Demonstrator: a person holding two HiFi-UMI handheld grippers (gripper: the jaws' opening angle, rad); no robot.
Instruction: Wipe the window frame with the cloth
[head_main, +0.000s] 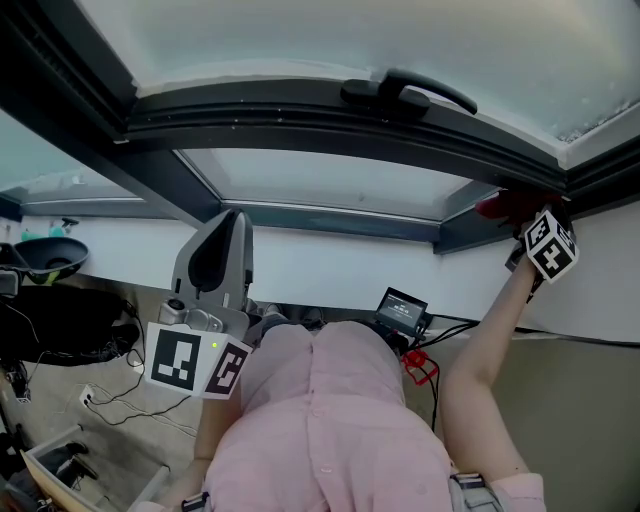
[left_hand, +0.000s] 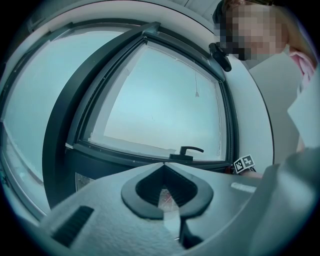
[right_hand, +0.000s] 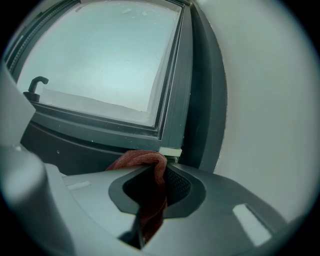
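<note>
Pressing the cloth (right_hand: 146, 161) into the lower right corner of the window frame (right_hand: 172, 115) with the right gripper (right_hand: 150, 175). Noted jaws there clamped on a red fold, bunched over the tips and trailing back between the pads.

Checked against head view: same corner, right gripper (head_main: 522, 215) at the end of an outstretched arm, cloth (head_main: 498, 207) touching the dark window frame (head_main: 300, 115) where the handled rail meets the right upright.

Read the left gripper (left_hand: 167, 192) as closed on nothing, jaws together. In head view, left gripper (head_main: 215, 255) held low near the body, well apart from the frame.

Judged for the coming stroke: long axis of the rail lying to the left of the cloth, toward the handle (head_main: 405, 92); upright leading away above it. Judged both runs nearer the right gripper.

Flagged a possible snag on the small pale block (right_hand: 170, 151) just beside the cloth.
</note>
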